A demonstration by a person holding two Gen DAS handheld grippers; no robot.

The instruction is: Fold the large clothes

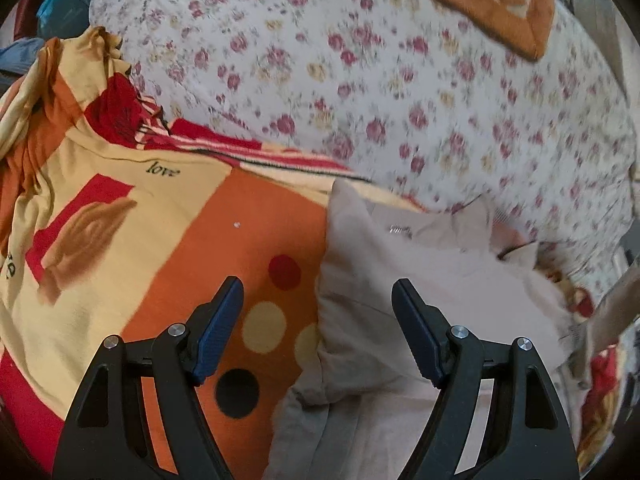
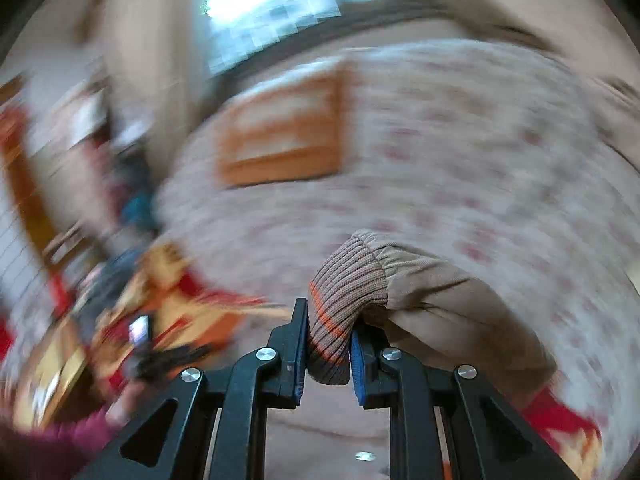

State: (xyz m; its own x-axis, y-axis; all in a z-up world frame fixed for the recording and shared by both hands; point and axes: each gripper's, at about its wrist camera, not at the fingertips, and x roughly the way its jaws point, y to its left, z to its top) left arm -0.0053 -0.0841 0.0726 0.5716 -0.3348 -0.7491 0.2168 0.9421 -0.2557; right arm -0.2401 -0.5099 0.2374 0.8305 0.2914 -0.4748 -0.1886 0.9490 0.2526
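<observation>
Your right gripper (image 2: 329,344): fingers clamped on ribbed knit cuff with orange stripes (image 2: 340,300), end of beige jacket sleeve (image 2: 444,304), held up off bed. Your left gripper (image 1: 318,330): fingers wide apart, empty, hovering over pale beige jacket body (image 1: 420,272), which lies on orange, red and cream patterned blanket (image 1: 224,232) beside white floral quilt (image 1: 400,100). Step looks like sleeve fold-in. Next: carry cuff across body, lay sleeve flat; use left to pin or smooth.
</observation>
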